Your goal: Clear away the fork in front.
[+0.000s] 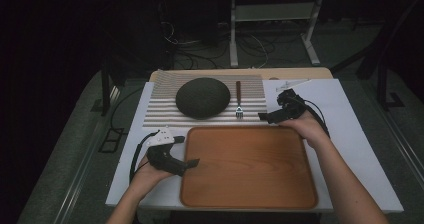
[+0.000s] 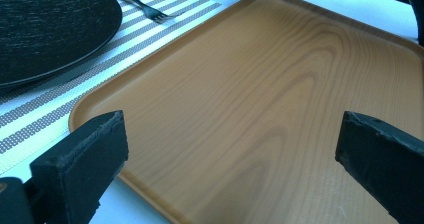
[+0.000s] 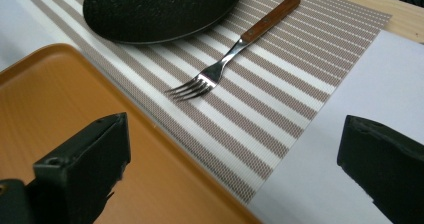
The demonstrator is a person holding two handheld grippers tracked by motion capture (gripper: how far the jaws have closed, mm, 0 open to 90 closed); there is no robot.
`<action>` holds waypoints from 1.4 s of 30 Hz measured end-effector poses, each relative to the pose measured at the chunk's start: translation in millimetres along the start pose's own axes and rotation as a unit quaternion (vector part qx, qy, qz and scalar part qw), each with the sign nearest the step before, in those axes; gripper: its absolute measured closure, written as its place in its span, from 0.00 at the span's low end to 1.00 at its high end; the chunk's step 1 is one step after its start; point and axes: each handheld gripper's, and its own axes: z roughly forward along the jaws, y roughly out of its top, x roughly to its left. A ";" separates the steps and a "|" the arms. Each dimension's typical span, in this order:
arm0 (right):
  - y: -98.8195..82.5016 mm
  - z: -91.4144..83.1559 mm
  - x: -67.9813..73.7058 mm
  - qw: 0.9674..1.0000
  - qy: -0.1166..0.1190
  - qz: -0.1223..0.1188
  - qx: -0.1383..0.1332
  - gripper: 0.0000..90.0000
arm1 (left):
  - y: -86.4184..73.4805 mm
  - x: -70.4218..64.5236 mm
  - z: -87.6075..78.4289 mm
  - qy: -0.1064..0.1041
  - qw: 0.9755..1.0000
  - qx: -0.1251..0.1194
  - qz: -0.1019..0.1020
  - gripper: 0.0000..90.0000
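While both claws stand wide apart, ease the right claw [image 1: 264, 116] over the fork [image 3: 227, 54] lying on the striped placemat [image 3: 280, 99] beside the dark plate [image 3: 160, 6], close across its wooden handle, lift level, keep the left claw [image 1: 192, 162] by the wooden tray [image 1: 250, 164].

I count one plate [image 1: 203, 97], one fork [image 1: 239, 100], one striped mat [image 1: 160, 114], one wooden tray [image 1: 248, 166], and two tools: left [image 1: 187, 151], right [image 1: 265, 116].
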 end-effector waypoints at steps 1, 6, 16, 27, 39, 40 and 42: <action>2.2 1.7 -0.4 1.000 -0.001 0.003 0.001 0.01 | 0.0 -0.2 0.2 0.000 1.000 0.000 0.001 0.00; 11.9 11.1 -3.1 1.000 -0.004 0.007 0.006 0.01 | 0.0 -0.7 0.2 0.000 1.000 -0.002 0.002 0.00; 28.7 33.0 -4.1 1.000 -0.011 0.006 0.023 0.01 | 0.0 0.5 -0.5 -0.001 1.000 -0.005 0.001 0.00; 47.9 57.9 -3.0 0.999 -0.022 0.004 0.045 0.08 | 0.2 -1.0 0.5 -0.001 1.000 -0.006 0.005 0.00; 62.6 87.1 -10.7 0.995 -0.042 0.047 0.081 0.36 | 0.4 -0.3 1.0 -0.003 1.000 -0.007 0.008 0.00; 63.8 89.8 -11.0 0.994 -0.043 0.052 0.086 0.38 | 0.4 -0.4 1.1 -0.003 1.000 -0.007 0.007 0.00; 65.0 92.6 -11.6 0.993 -0.045 0.057 0.091 0.41 | 0.6 -0.4 1.1 -0.004 1.000 -0.008 0.007 0.00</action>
